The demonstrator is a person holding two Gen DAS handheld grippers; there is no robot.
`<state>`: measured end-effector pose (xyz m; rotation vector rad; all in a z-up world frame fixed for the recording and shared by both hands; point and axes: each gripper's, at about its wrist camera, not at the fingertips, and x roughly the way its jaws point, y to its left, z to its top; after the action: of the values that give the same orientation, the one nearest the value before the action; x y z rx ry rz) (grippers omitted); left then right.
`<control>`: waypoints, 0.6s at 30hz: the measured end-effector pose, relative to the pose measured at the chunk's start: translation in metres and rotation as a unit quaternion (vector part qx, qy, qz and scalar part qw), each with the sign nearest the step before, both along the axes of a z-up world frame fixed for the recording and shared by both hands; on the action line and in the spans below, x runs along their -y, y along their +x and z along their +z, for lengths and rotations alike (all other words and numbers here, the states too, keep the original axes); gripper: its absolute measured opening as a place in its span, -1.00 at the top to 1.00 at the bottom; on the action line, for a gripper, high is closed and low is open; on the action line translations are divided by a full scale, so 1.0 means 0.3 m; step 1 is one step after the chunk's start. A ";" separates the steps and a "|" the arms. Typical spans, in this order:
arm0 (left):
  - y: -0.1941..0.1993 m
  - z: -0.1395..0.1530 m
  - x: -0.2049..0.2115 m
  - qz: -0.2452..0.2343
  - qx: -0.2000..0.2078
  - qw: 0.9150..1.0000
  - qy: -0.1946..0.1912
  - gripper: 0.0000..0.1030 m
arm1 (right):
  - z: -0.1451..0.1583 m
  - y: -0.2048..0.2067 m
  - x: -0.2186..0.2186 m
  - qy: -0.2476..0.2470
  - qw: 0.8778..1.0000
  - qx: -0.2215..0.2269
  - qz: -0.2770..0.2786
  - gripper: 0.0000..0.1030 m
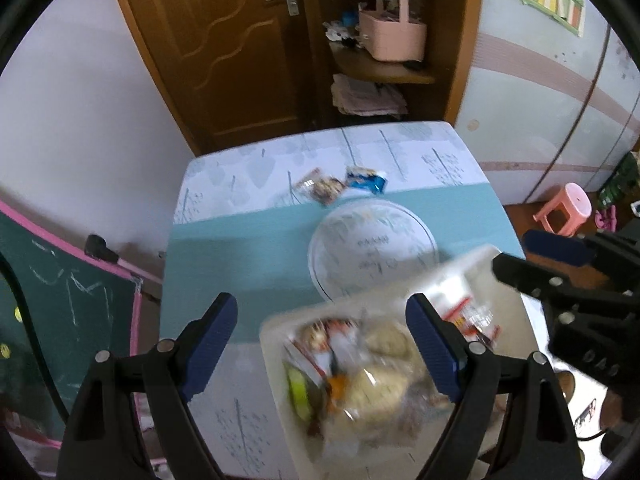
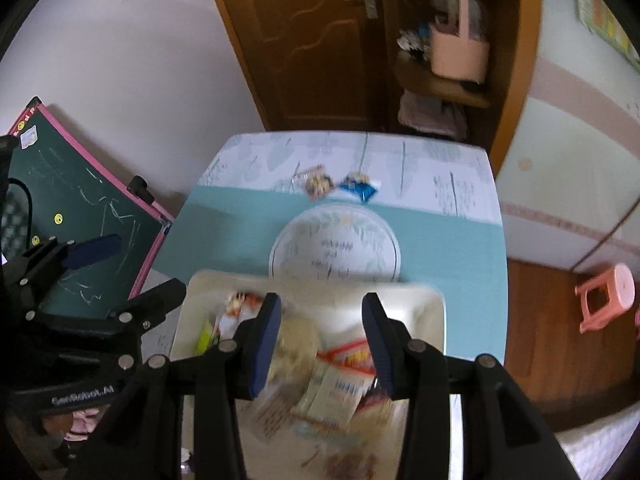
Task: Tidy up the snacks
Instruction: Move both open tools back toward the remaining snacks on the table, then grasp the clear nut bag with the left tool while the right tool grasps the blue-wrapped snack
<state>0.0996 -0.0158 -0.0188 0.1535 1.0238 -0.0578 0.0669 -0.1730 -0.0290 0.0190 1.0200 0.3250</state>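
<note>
A cream tray (image 1: 276, 328) (image 2: 430, 300) heaped with snack packets (image 1: 372, 376) (image 2: 332, 384) sits at the table's near edge, blurred. Beyond it lies a round white patterned plate (image 1: 372, 248) (image 2: 336, 244), bare. Past the plate lie a brown snack packet (image 1: 322, 188) (image 2: 316, 182) and a blue one (image 1: 366, 179) (image 2: 360, 187). My left gripper (image 1: 322, 344) is open and empty above the tray's left part. My right gripper (image 2: 320, 344) is open and empty above the tray's middle; it also shows in the left wrist view (image 1: 548, 256).
The table (image 1: 240, 248) (image 2: 460, 248) has a teal and white cloth. A green chalkboard (image 1: 60, 312) (image 2: 80, 208) leans at the left. A wooden door (image 1: 224, 52) and shelves with a pink basket (image 1: 394, 32) stand behind. A pink stool (image 1: 566, 208) (image 2: 608, 296) is at the right.
</note>
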 end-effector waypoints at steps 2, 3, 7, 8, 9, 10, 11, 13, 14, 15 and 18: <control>0.071 -0.003 -0.020 0.002 0.001 1.000 0.008 -0.66 | 0.013 0.062 -0.005 -0.006 1.000 0.009 0.010 0.17; 0.100 -0.007 -0.026 0.002 0.000 1.000 0.011 -0.66 | 0.017 0.094 -0.008 -0.010 1.000 0.012 0.014 0.17; 0.261 -0.047 -0.056 0.010 -0.016 1.000 0.020 -0.66 | 0.015 0.243 -0.014 -0.026 0.999 0.011 0.027 0.17; 0.293 -0.057 -0.063 0.012 -0.020 1.000 0.018 -0.66 | 0.007 0.279 -0.017 -0.026 0.999 0.007 0.032 0.17; 0.328 -0.068 -0.068 0.014 -0.024 1.000 0.014 -0.66 | -0.005 0.332 -0.018 -0.028 0.999 0.001 0.035 0.17; 0.378 -0.084 -0.076 0.018 -0.032 0.999 0.008 -0.66 | -0.014 0.366 -0.022 -0.030 0.999 -0.003 0.037 0.17; 0.421 -0.099 -0.083 0.022 -0.037 0.999 0.004 -0.66 | -0.029 0.406 -0.024 -0.032 0.999 -0.008 0.041 0.17; 0.501 -0.132 -0.096 0.033 -0.048 0.998 -0.005 -0.66 | -0.068 0.495 -0.030 -0.035 0.998 -0.021 0.053 0.17; 0.547 -0.154 -0.102 0.040 -0.056 0.998 -0.012 -0.66 | -0.088 0.531 -0.031 -0.037 0.997 -0.023 0.057 0.17; 0.582 -0.173 -0.106 0.043 -0.063 0.997 -0.018 -0.66 | -0.110 0.569 -0.034 -0.038 0.997 -0.025 0.065 0.16; 0.688 -0.253 -0.116 0.064 -0.085 0.994 -0.035 -0.66 | -0.196 0.692 -0.043 -0.044 0.995 -0.039 0.086 0.11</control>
<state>0.3061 0.0188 -0.0947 0.0194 1.1976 0.0107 0.2746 -0.1602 -0.0877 -0.1369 1.1144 0.4385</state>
